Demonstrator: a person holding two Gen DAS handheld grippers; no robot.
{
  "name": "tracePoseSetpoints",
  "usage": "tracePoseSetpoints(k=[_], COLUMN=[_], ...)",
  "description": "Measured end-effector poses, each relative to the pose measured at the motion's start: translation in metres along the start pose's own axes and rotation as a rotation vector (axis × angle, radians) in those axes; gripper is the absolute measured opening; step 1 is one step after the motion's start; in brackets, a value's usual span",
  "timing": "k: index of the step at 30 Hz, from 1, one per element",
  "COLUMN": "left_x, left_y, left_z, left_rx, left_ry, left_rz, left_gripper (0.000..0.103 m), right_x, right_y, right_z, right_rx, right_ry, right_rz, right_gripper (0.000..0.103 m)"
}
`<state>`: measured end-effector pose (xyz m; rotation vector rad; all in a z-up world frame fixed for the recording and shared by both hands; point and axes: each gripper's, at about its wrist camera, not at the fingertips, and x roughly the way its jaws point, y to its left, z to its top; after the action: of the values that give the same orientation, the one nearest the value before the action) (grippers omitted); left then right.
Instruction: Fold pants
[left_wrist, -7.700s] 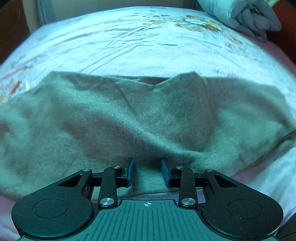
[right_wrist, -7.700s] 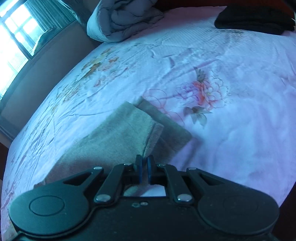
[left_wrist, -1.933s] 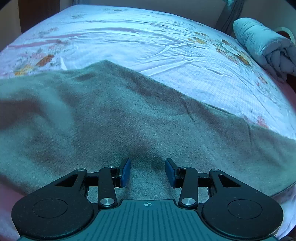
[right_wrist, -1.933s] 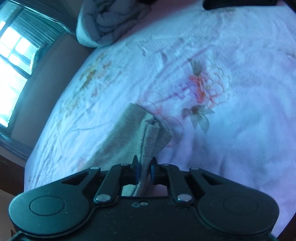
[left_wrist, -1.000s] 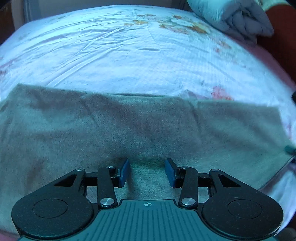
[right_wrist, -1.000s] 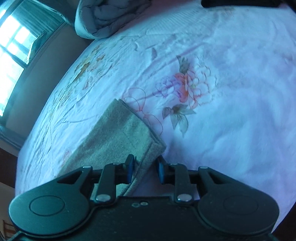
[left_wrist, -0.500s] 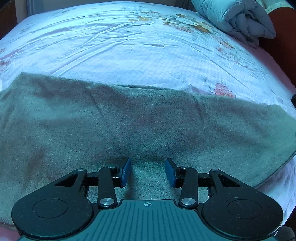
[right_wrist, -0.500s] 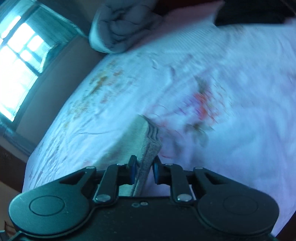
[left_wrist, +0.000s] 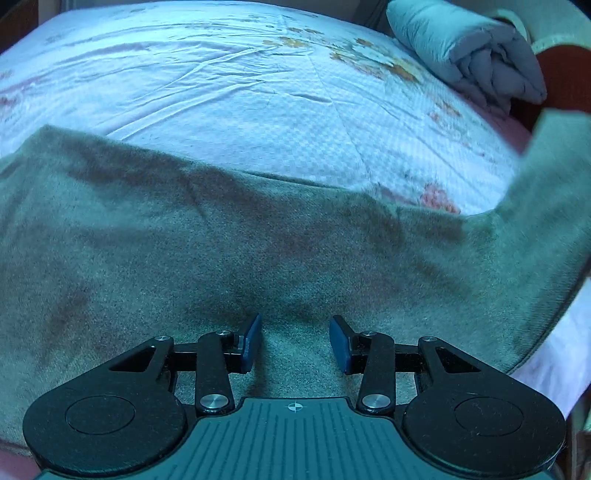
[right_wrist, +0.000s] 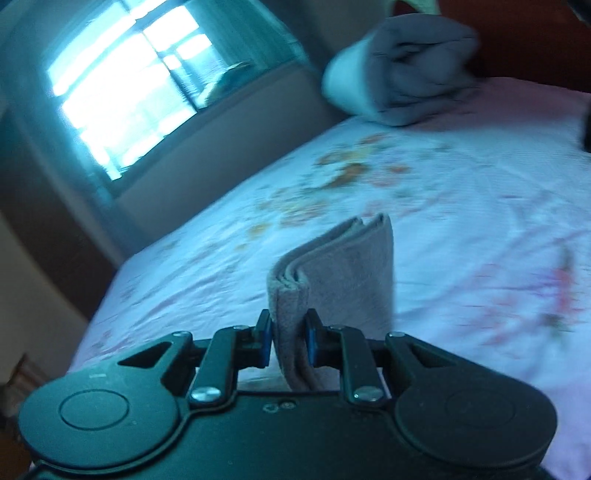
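The grey-green fleece pants (left_wrist: 207, 236) lie spread across the near part of the bed in the left wrist view. Their right end (left_wrist: 550, 192) is lifted off the bed and curls upward. My left gripper (left_wrist: 294, 341) is open and sits low over the pants' near edge, with fabric between and below its blue pads. In the right wrist view my right gripper (right_wrist: 289, 343) is shut on the layered leg end of the pants (right_wrist: 343, 266), which stands up above the bed.
The bed carries a white and pink floral sheet (left_wrist: 258, 96). A rolled grey quilt (left_wrist: 476, 62) lies at the far corner; it also shows in the right wrist view (right_wrist: 402, 81). A bright window (right_wrist: 122, 92) is beyond the bed's far side.
My right gripper has closed on the leg end and raised it off the bed, tilting upward. In the left wrist view the pants' right end now rises. The left gripper has stayed open in place.
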<state>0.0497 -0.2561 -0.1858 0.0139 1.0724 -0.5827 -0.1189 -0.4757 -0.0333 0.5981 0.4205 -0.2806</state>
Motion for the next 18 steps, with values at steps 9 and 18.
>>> tracePoseSetpoints(k=[9, 18], left_x=[-0.040, -0.108], left_y=[0.069, 0.173], left_z=[-0.002, -0.018], left_rx=[-0.193, -0.303], left_ry=[-0.068, -0.182], left_rz=[0.007, 0.183], left_gripper=[0.042, 0.042], right_x=[0.045, 0.094], right_y=[0.100, 0.161], right_z=[-0.026, -0.107], right_rx=[-0.084, -0.120], right_ry=[0.136, 0.330], right_rz=[0.224, 0.332], right_gripper=[0.009, 0.009])
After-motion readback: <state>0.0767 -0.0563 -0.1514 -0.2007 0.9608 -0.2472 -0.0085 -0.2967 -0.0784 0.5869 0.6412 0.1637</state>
